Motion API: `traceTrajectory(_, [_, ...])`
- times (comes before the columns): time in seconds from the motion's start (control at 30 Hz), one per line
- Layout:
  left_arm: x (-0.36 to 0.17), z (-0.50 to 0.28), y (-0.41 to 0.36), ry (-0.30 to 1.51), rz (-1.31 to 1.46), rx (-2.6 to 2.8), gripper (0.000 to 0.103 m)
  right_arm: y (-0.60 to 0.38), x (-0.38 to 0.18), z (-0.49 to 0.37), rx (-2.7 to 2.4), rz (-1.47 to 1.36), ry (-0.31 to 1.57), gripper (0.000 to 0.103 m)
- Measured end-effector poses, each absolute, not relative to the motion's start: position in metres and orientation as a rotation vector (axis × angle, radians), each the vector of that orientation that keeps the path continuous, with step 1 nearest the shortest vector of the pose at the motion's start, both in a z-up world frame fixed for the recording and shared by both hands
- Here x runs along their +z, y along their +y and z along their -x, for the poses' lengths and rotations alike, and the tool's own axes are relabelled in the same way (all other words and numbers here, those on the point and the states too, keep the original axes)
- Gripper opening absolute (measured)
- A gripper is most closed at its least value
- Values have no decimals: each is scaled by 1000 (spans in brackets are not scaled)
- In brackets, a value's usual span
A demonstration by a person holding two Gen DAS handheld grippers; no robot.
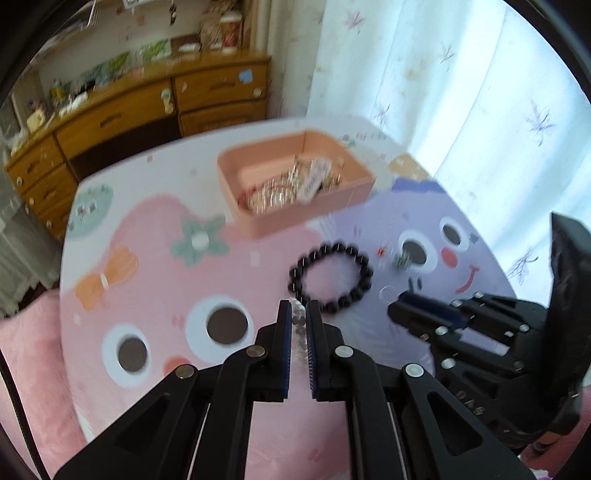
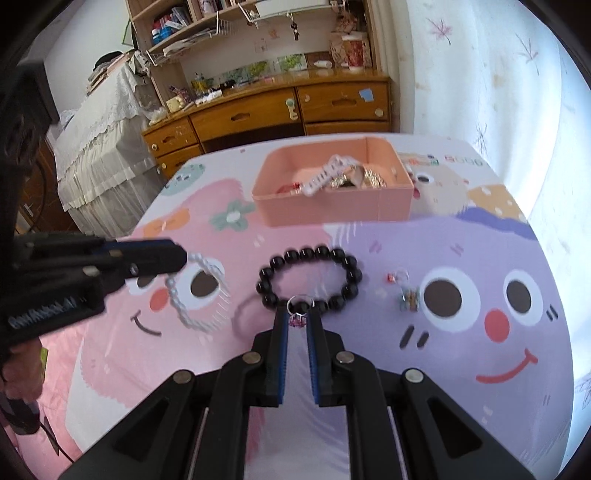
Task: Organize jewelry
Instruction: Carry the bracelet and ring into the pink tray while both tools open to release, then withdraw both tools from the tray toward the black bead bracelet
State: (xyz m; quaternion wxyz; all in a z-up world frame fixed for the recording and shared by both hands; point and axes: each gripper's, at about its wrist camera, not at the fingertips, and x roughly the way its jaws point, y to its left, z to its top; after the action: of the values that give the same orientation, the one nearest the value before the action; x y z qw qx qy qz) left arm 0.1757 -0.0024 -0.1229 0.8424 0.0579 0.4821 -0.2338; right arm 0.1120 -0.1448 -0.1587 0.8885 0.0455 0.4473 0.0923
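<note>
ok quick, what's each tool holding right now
Left tool: closed on the pearl bracelet.
Right tool: closed on a ring.

Behind the table I saw a wooden dresser (image 2: 288,110) with drawers, shelves (image 2: 184,26) above it, a lace-covered furniture piece (image 2: 107,147) – and bright daylight passed through white floral curtains (image 1: 461,85).

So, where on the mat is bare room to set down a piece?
Free: the pink area left of the black bead bracelet, in front of the pink box, and the purple area by the red smile. Crowded: around the small charms, and inside the box.
</note>
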Motion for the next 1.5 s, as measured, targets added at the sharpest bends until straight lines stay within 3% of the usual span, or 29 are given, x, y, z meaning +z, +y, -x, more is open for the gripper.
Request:
traceTrajectory(0.43, [-57,-228,0,841,-107,-581,5,-147,-120,-175,160,-291,773,10])
traceTrajectory(0.8, [-54,-291,-5,721,19,-574,5,-152,-115,-224,128,-264,736,10])
traceTrajectory(1.03, [-64,-314,-12,733,51,-575,7,-158,-116,-245,99,-276,743,10])
traceTrajectory(1.07, [-66,-315,-13,747,44,-576,10,-160,-118,-248,88,-282,756,13])
traceTrajectory(1.1, [-69,-317,-15,760,29,-562,26,-162,-120,-252,84,-289,778,17])
traceTrajectory(1.13, [-71,-317,-16,770,15,-538,52,-164,-122,-252,81,-295,793,32])
traceTrajectory(1.17, [-74,-318,-16,779,2,-511,62,-168,-125,-253,78,-311,808,46])
traceTrajectory(1.2, [-76,-318,-16,781,1,-497,68,-171,-126,-252,80,-325,805,50])
traceTrajectory(1.27, [-78,-317,-12,791,13,-491,70,-178,-128,-247,87,-346,798,51])
traceTrajectory(1.33, [-82,-318,-10,818,11,-444,79,-185,-130,-243,82,-356,810,52])
traceTrajectory(1.5, [-101,-317,-10,904,14,-361,79,-201,-141,-233,65,-349,863,59])
